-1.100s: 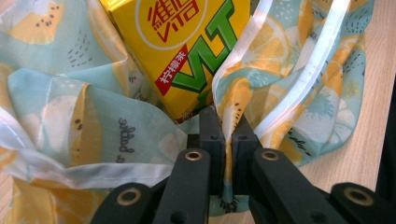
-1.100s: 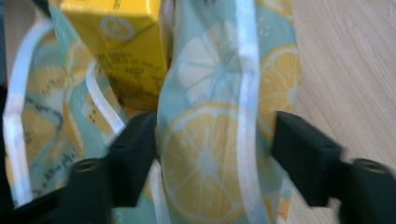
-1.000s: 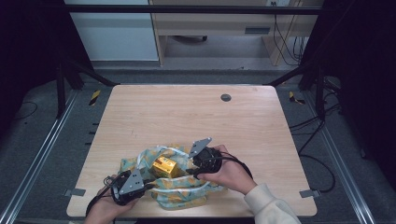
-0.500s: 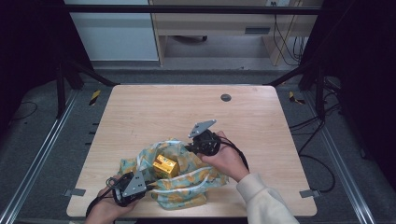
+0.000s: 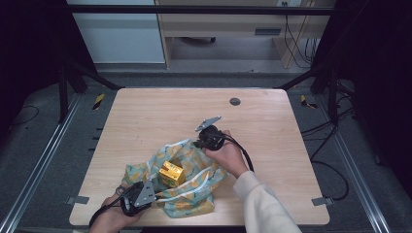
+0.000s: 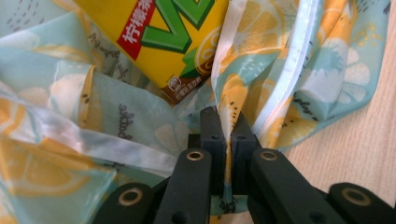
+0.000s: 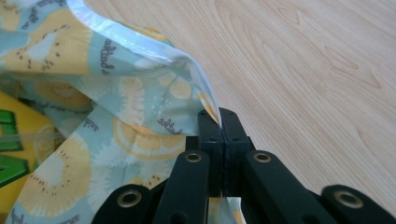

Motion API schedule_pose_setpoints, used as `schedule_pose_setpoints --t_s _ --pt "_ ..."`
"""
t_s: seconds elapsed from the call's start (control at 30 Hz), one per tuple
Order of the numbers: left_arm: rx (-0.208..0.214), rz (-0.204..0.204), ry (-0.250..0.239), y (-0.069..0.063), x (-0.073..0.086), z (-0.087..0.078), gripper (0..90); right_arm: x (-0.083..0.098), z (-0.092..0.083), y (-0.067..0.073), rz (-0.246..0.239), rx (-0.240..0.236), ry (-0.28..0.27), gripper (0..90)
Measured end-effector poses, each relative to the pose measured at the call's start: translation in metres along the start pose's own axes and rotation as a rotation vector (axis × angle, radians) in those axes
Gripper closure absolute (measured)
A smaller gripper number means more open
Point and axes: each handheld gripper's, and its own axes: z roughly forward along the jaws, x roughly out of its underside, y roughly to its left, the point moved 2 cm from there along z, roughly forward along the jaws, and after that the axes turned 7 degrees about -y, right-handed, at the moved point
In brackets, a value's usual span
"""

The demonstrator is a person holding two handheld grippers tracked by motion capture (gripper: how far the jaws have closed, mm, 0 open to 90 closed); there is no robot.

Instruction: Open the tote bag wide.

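Cloth [image 5: 194,167] printed with lemon slices on pale blue lies rumpled on the near middle of the bench [image 5: 145,116], with a white-edged hem running along its folds. On it, near the middle of the heap, sits a small yellow drink carton [image 5: 171,174] with green lettering; in the left gripper view the carton [image 6: 173,42] rests just beyond the pinched fold, and in the right gripper view a yellow and green corner of it [image 7: 14,154] peeks out at the left under the cloth. The left tongs [image 5: 151,190] sit at the near left edge of the cloth, and their jaws are pressed together on a fold of the fabric [image 6: 280,79], which rises between them in the left gripper view. The right tongs [image 5: 198,143] are at the far right edge of the cloth, held in a hand [image 5: 227,156] with a cream sleeve; their jaws have just been closing and now pinch the hemmed rim of the cloth [image 7: 140,93], lifting it into a peak above the bare wood. A small dark round disc [image 5: 235,101] sits on the far part of the bench, well apart from the cloth.
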Motion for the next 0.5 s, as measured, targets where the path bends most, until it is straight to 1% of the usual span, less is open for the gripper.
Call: schedule_pose_setpoints --t_s 0.13,0.2,0.3,0.33,0.37,0.43,0.5 --pt "-0.009 0.004 0.019 0.0 0.002 0.001 88.4 0.003 0.006 -0.002 0.014 -0.002 0.007 89.6" --pt "-0.008 -0.01 0.029 0.001 0.004 0.002 88.4 0.005 0.013 -0.001 0.013 -0.006 0.013 89.6" --pt "-0.009 -0.021 0.036 0.002 0.005 0.002 88.3 0.006 0.017 0.001 0.021 -0.009 0.025 89.6" --pt "-0.011 -0.033 0.04 0.003 0.006 0.002 88.3 0.008 0.021 0.002 0.015 -0.012 0.033 89.6" --pt "-0.008 -0.04 0.042 0.004 0.007 0.002 88.2 0.008 0.023 0.003 0.017 -0.009 0.041 89.6" --pt "-0.008 -0.044 0.041 0.004 0.007 0.002 88.2 0.009 0.024 0.003 0.018 -0.016 0.037 89.6" --pt "-0.003 -0.051 0.046 0.005 0.008 0.002 88.2 0.01 0.026 0.003 0.013 -0.009 0.044 89.6"
